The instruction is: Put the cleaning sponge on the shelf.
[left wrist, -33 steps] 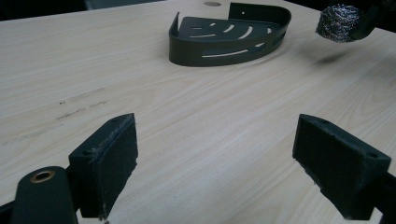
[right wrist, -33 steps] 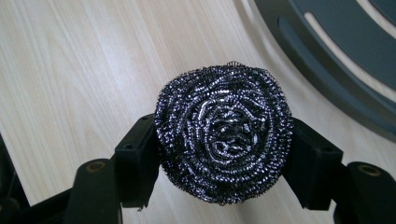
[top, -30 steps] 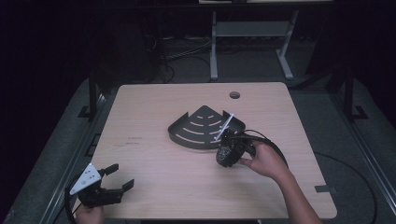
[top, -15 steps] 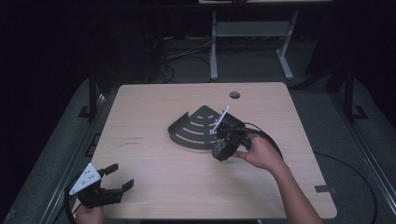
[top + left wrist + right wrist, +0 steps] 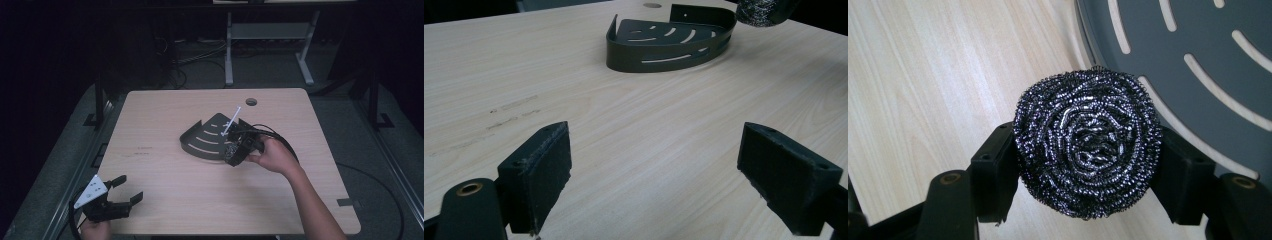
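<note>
A pale wooden table (image 5: pixel 165 120) carries a dark slotted corner tray (image 5: pixel 205 140) just right of its centre, with a round cable hole (image 5: pixel 251 101) at one o'clock from the tray

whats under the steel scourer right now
Under the steel scourer lie bare table and the slotted dark corner tray. The scourer itself hides what sits straight below it.

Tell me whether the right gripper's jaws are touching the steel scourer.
Touching. In the right gripper view, both black pads of the right gripper press against opposite sides of the steel scourer, clamping it above the slotted dark tray.
</note>
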`<state>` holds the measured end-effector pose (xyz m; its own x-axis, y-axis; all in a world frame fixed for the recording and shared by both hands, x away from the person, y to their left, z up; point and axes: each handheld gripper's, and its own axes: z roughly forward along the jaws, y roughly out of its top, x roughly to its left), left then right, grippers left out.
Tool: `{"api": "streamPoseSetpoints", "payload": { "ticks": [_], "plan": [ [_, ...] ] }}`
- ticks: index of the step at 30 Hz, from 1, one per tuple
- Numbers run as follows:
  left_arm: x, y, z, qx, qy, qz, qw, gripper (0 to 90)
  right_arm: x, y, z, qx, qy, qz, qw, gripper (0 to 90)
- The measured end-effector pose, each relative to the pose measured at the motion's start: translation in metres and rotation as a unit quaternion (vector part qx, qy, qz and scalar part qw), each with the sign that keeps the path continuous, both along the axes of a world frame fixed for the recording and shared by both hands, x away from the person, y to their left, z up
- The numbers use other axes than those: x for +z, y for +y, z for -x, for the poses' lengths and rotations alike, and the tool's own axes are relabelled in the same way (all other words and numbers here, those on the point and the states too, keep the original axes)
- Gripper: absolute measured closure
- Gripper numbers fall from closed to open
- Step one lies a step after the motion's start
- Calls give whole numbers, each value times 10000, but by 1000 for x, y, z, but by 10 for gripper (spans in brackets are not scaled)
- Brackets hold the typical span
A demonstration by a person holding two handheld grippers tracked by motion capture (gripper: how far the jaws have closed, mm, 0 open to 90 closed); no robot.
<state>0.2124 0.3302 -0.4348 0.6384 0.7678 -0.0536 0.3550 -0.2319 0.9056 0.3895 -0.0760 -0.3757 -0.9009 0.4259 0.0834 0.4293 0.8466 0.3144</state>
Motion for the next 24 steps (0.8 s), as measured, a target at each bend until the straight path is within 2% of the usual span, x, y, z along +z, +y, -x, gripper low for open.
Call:
{"api": "streamPoseSetpoints", "payload": {
  "ticks": [12,24],
  "plan": [
    [0,1,0,-15,-2,6,10000,133,5,9,-13,42,11,-47,10000,337],
    [0,1,0,-3,3,37,10000,133,7,14,-28,-2,-7,22,10000,337]
  ]
}}
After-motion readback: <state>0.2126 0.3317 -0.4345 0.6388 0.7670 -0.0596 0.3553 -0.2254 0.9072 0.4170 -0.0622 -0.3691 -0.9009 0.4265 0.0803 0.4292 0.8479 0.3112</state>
